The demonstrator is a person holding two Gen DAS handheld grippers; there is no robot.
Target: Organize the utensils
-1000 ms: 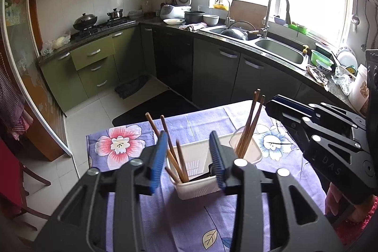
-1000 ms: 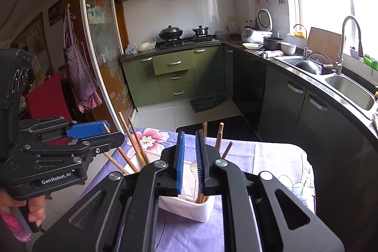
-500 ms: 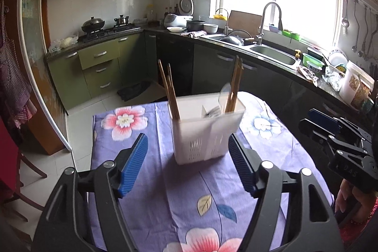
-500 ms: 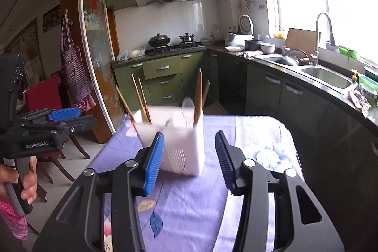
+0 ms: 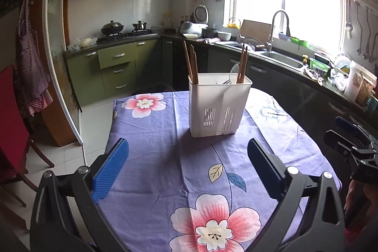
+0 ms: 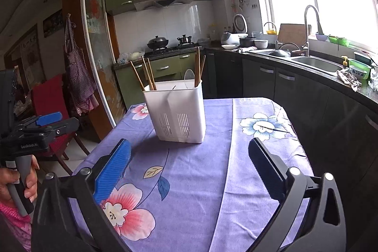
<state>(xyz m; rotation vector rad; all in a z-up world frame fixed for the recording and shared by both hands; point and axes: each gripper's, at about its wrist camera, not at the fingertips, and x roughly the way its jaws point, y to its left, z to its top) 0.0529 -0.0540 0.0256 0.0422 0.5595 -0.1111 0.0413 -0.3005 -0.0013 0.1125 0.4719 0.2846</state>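
Green kitchen cabinets and a sink under a bright window form the background; I take as my landmark the white utensil holder (image 5: 218, 105), which stands upright on a table covered by a purple floral tablecloth (image 5: 153, 157). Wooden chopsticks (image 5: 191, 65) lean in the holder's left compartment and a second bunch of chopsticks (image 5: 242, 65) stands in its right compartment, with a pale spoon (image 6: 189, 78) just beside that second bunch. What else lies inside the holder I cannot make out.

My left gripper (image 5: 187, 165) sits on the near side of the holder, well apart from it. Its jaws are opening, spread wide, with only tablecloth between the blue pads. My right gripper (image 6: 190, 165) is likewise on the near side of the holder and clear of it, jaws opening wide with nothing between them. From the right wrist view, the left gripper's handle is in a hand (image 6: 16, 183) to the left of the holder, off the table's edge.
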